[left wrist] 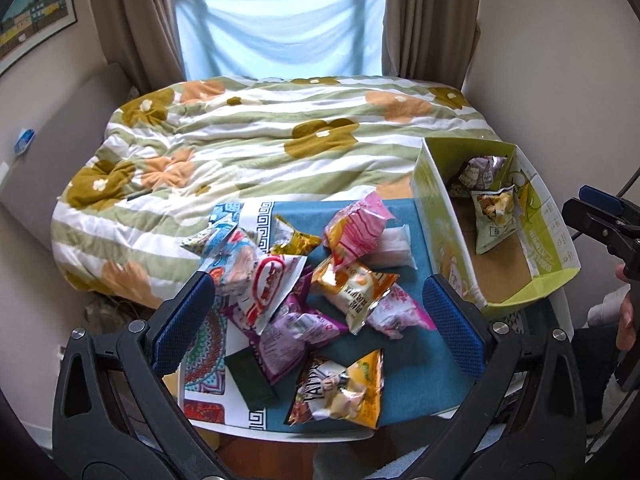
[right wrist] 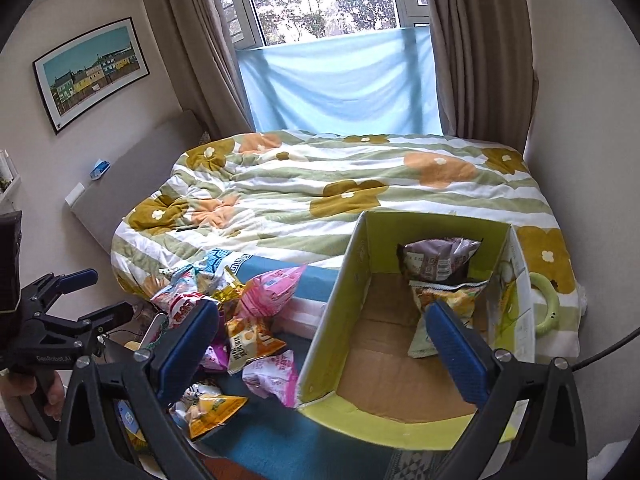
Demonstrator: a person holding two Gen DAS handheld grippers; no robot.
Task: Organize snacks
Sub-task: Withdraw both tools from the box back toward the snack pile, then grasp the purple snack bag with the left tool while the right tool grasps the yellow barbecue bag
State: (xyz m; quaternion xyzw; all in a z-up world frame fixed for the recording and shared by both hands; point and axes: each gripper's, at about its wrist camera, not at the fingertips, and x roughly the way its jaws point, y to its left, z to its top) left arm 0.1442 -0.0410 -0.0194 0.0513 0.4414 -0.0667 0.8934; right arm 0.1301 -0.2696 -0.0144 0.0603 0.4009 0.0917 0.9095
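A pile of snack bags lies on the teal cloth (left wrist: 416,380) of a small table. In it are a pink bag (left wrist: 356,228), an orange bag (left wrist: 352,284), a purple bag (left wrist: 292,332) and a yellow-brown bag (left wrist: 340,388). My left gripper (left wrist: 318,320) hangs open above this pile with nothing in it. To the right stands a green cardboard box (left wrist: 440,216) holding two bags (left wrist: 494,216). My right gripper (right wrist: 322,344) is open and empty, straddling the left wall of the box (right wrist: 332,320). Inside lie a brown bag (right wrist: 436,264) and a yellow-green bag (right wrist: 448,300).
A bed with a floral duvet (left wrist: 260,140) fills the room behind the table, under a curtained window. A green ring (right wrist: 546,304) lies on the bed right of the box. A dark green small box (left wrist: 250,376) sits at the pile's near edge. A person's hand (right wrist: 52,392) holds the left gripper.
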